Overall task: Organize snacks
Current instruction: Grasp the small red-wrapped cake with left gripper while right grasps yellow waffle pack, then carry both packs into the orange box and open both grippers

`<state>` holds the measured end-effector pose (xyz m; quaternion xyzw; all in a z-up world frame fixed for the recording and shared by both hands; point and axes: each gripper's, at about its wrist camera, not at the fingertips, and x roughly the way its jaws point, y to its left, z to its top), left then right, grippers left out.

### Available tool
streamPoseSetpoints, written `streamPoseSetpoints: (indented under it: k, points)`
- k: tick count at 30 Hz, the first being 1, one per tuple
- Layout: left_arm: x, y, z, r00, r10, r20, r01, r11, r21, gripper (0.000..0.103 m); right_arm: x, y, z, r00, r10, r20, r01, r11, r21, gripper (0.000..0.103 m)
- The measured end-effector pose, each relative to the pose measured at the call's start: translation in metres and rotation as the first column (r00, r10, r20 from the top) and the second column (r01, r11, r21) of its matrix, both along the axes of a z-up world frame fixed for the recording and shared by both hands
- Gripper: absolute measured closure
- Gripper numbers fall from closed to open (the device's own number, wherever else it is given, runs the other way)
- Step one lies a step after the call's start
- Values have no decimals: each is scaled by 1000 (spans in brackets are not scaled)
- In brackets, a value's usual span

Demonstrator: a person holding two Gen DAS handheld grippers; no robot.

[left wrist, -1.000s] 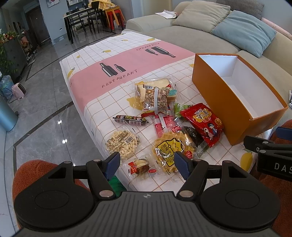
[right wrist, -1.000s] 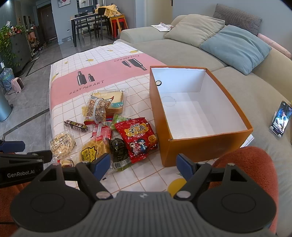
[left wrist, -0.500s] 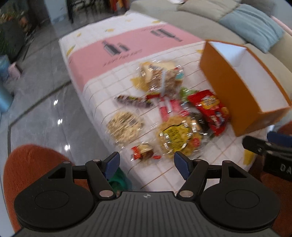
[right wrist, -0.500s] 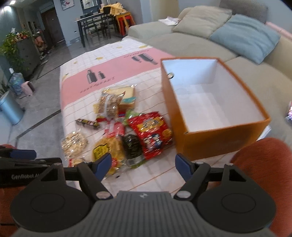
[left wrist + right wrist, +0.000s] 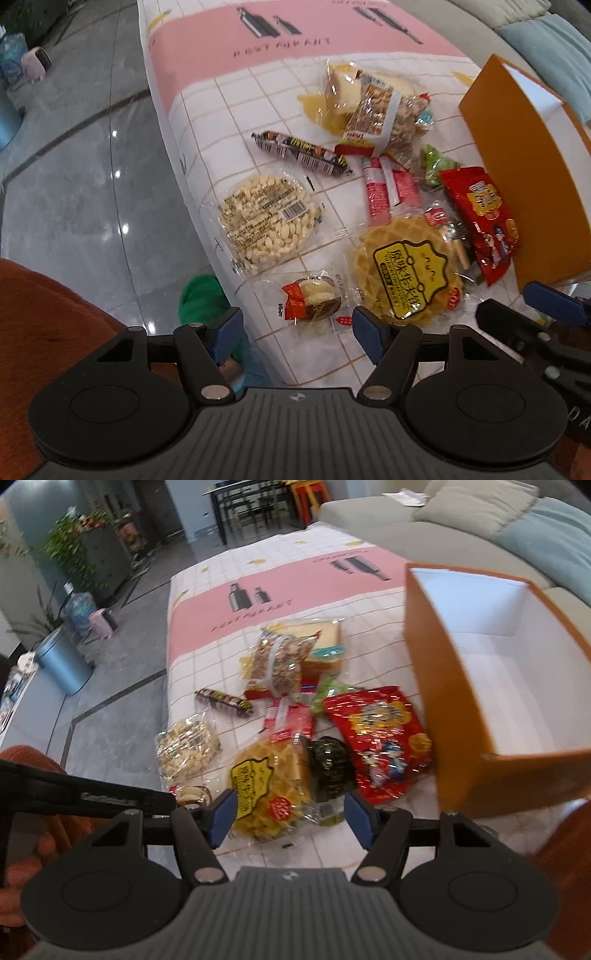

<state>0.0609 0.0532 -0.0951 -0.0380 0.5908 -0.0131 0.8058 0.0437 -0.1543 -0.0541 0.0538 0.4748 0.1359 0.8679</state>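
We find both claws lowered toward the snacks: left claw (image 5: 297, 328) open, empty; right claw (image 5: 286, 818) narrowing (nothing gripped) over the yellow waffle pack (image 5: 269, 790); box (image 5: 480, 716) unfilled.

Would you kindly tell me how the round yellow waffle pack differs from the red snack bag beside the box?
The round yellow waffle pack is clear wrap showing the biscuit, with a yellow label; the red snack bag is opaque printed foil. The waffle pack is round, the red bag long and rectangular. The red bag lies next to the orange box; the waffle pack lies farther from it. Both lie flat on the tablecloth, outside the box.
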Motion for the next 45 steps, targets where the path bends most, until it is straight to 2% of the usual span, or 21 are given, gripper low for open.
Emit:
streamPoseSetpoints:
  k: [10, 14, 18, 23, 26, 28, 31, 36, 39, 45]
  points:
    - [23, 6, -24, 998, 17, -53, -21, 997, -74, 23, 25, 21, -34, 993, 111, -51, -114, 992, -50, 39]
    - [27, 3, -32, 997, 8, -81, -15, 997, -77, 23, 30, 26, -43, 991, 114, -73, -120, 989, -81, 34]
    - [31, 1, -39, 995, 9, -101, -18, 996, -90, 24, 37, 27, -53, 988, 106, -116, -115, 991, -73, 34]
    - [34, -3, -43, 994, -4, -111, -8, 994, -107, 40, 40, 30, -62, 983, 101, -152, -112, 992, -62, 31]
    - [34, -5, -44, 994, -16, -107, 4, 994, -106, 47, 42, 26, -66, 983, 80, -168, -86, 996, -28, 30]
    - [34, -7, -43, 995, -21, -100, 12, 995, -97, 49, 43, 22, -68, 983, 68, -169, -70, 998, -6, 31]
    - [33, -7, -41, 996, -20, -92, 11, 995, -103, 51, 41, 20, -65, 986, 62, -157, -62, 998, 6, 40]
    - [31, -9, -38, 996, -25, -82, 16, 993, -117, 54, 34, 21, -56, 989, 83, -119, -85, 996, -14, 63]
    - [29, -10, -33, 998, -32, -59, 25, 993, -114, 54, 29, 20, -50, 991, 98, -90, -103, 994, -42, 70]
    - [25, -14, -27, 998, -38, -43, 33, 993, -113, 54, 16, 12, -36, 993, 105, -58, -109, 992, -70, 75]
